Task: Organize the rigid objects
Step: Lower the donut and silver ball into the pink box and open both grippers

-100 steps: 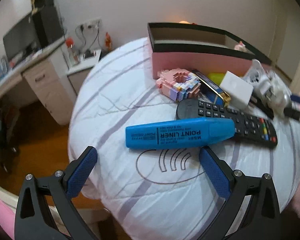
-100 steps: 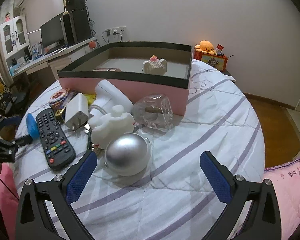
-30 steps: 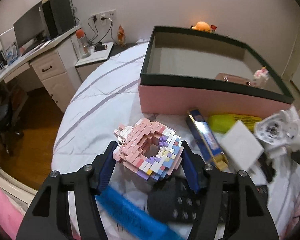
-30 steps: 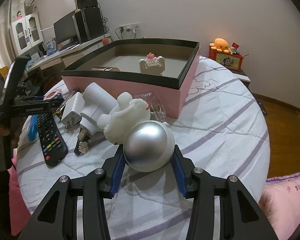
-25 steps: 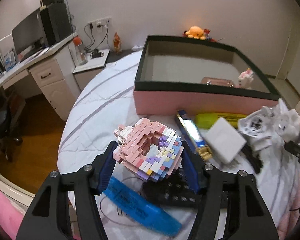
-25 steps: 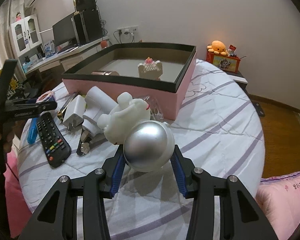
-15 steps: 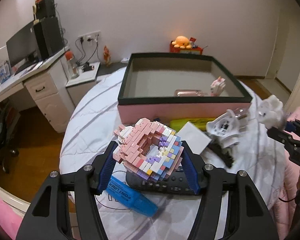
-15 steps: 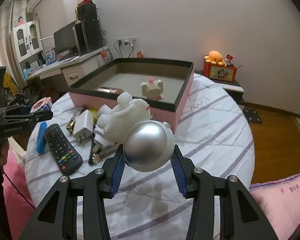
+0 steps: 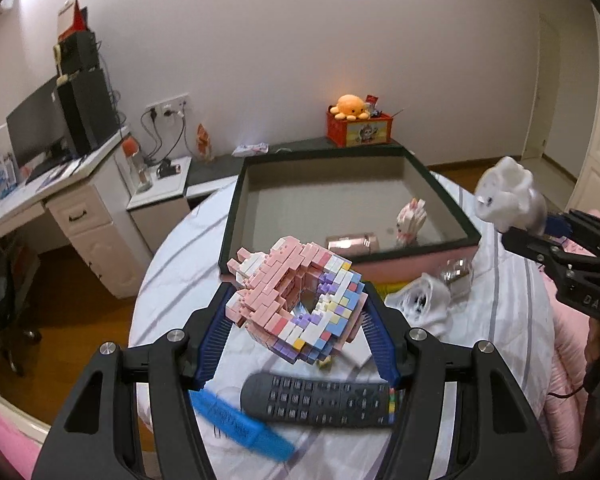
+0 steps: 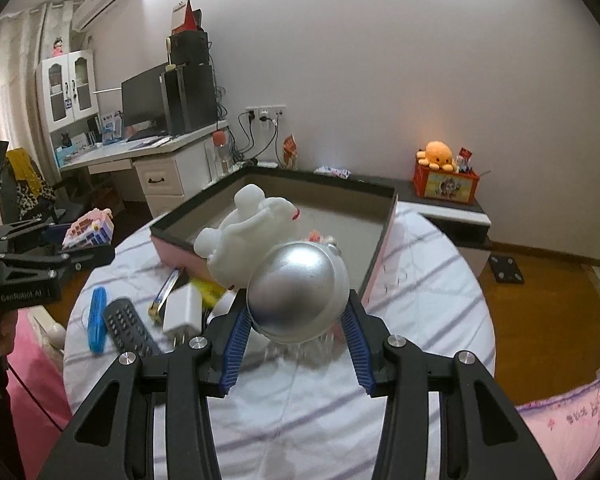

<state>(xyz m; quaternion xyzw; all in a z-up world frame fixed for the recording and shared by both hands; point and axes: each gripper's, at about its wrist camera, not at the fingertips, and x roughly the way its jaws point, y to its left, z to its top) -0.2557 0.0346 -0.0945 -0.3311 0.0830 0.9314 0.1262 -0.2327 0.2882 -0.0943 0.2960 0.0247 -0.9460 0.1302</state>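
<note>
My left gripper (image 9: 298, 320) is shut on a pink and pastel brick-built model (image 9: 296, 300), held above the round table (image 9: 172, 280). My right gripper (image 10: 296, 320) is shut on a silver-domed white animal figure (image 10: 298, 292), also lifted off the table. The same figure (image 9: 508, 196) shows at the right of the left wrist view. The pink box with a dark rim (image 9: 356, 256) lies beyond both, holding a small pink block figure (image 9: 410, 220) and a rose-coloured flat item (image 9: 352, 242). From the right wrist view the box (image 10: 376, 268) sits just behind the figure.
On the striped cloth lie a black remote (image 9: 320, 398), a blue highlighter (image 9: 240, 424), a white charger (image 10: 184, 308), a yellow item (image 10: 210, 290), a clear plastic piece (image 9: 456, 276) and a white figure (image 9: 420, 300). A desk (image 9: 60, 200) stands at the left.
Both grippers have risen with their loads and tilted up; the table objects now sit lower and smaller, and the inside of the box shows more fully.
</note>
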